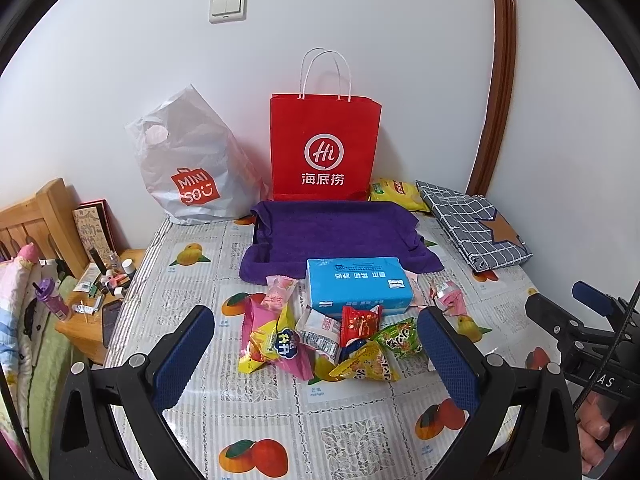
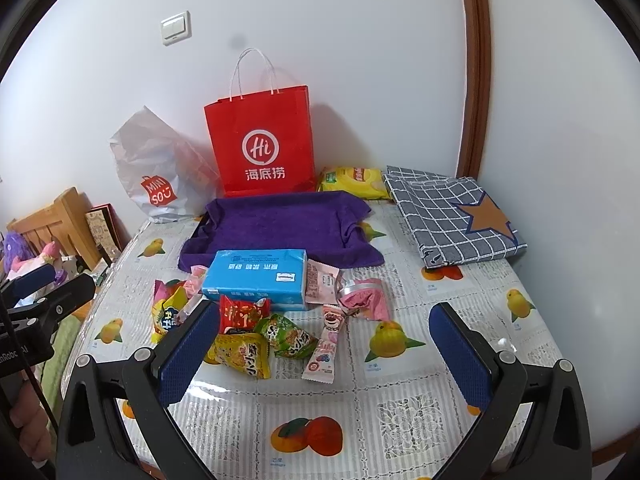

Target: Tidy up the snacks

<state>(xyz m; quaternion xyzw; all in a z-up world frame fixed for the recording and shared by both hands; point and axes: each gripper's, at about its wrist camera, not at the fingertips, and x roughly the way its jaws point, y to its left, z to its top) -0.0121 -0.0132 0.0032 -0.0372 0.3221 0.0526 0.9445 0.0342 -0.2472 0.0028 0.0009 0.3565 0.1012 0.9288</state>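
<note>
Two bags (image 1: 325,148), one blue box (image 1: 358,285), two wide-open grippers (image 1: 316,354)

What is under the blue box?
The blue box lies on top of the snack pile. A pink packet pokes out from under its right end and a red packet sits at its front edge. Anything else beneath it is covered.

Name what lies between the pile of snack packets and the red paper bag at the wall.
Two things: the blue tissue pack just behind the snack packets, then the purple towel-lined tray, which reaches the red paper bag. Both wrist views show this.
</note>
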